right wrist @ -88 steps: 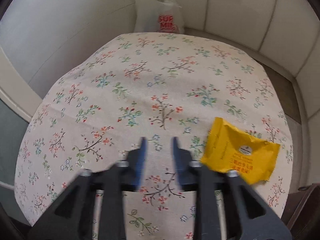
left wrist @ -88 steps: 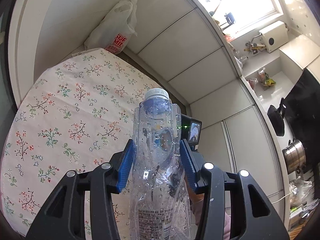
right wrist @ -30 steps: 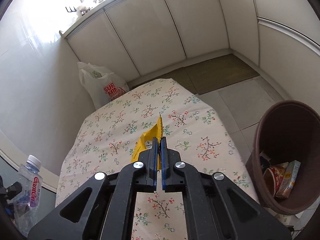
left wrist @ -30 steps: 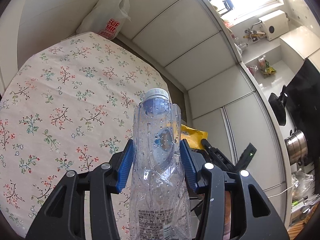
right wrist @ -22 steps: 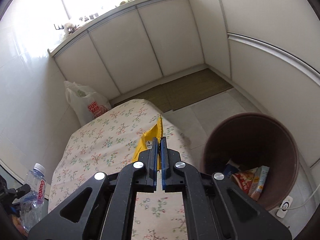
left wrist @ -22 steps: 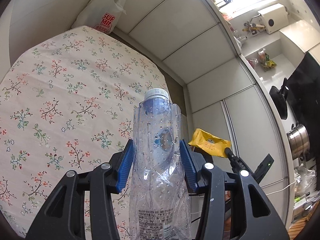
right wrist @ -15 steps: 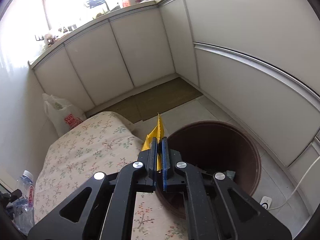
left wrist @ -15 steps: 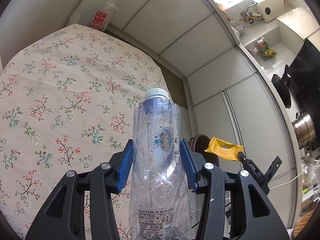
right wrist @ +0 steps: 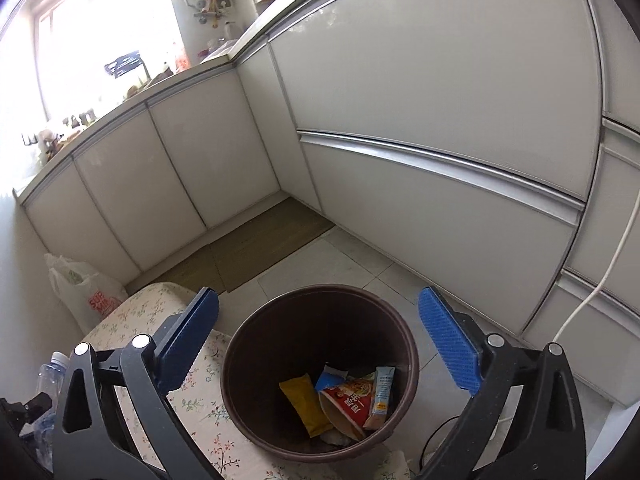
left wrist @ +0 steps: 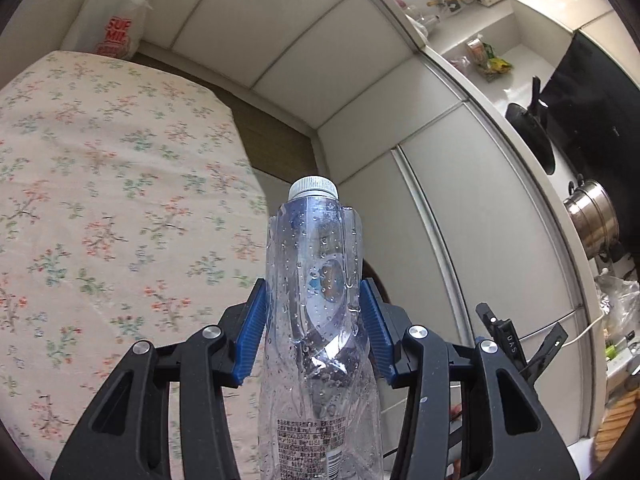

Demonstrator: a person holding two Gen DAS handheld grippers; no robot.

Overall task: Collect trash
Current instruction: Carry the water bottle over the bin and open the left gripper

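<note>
Nearest the left wrist camera: one left gripper (left wrist: 314, 330), blue pads clamped on one crushed clear plastic bottle (left wrist: 320, 320) at its shoulder. Bottle upright between the jaws, one white cap (left wrist: 313, 187) at 12 o'clock, droplets inside, printed label low on the body. Behind it at 9 o'clock, one bench (left wrist: 100, 200) under a floral cloth, bare in this view; its far edge curves off toward 1 o'clock. Part of the right gripper's black frame shows at 4 o'clock. Beyond the bench edge at 11 o'clock, one white shopping bag (left wrist: 116, 20) with red print against the cabinets. At 3 o'clock on the far counter, one steel pot (left wrist: 592, 216) and one dark pan (left wrist: 532, 132).

Nearest the right wrist camera: one right gripper (right wrist: 318, 340), jaws opening, wide apart, nothing between the pads. Directly below the gap at 6 o'clock, one brown trash bin (right wrist: 240, 360), mouth open upward, standing on the floor tight against the bench corner. Inside it: one yellow snack packet (right wrist: 306, 404) lying on the bottom, one red instant-noodle cup (right wrist: 352, 404), one slim stick packet (right wrist: 382, 394), one blue scrap. Further litter underneath, too hidden to count. At 8 o'clock the bottle and left gripper show at frame edge. Open tiled floor (right wrist: 340, 264) at 12 to 2 o'clock between bin and white cabinets; one brown mat (right wrist: 256, 244) further back at 11 o'clock.
</note>
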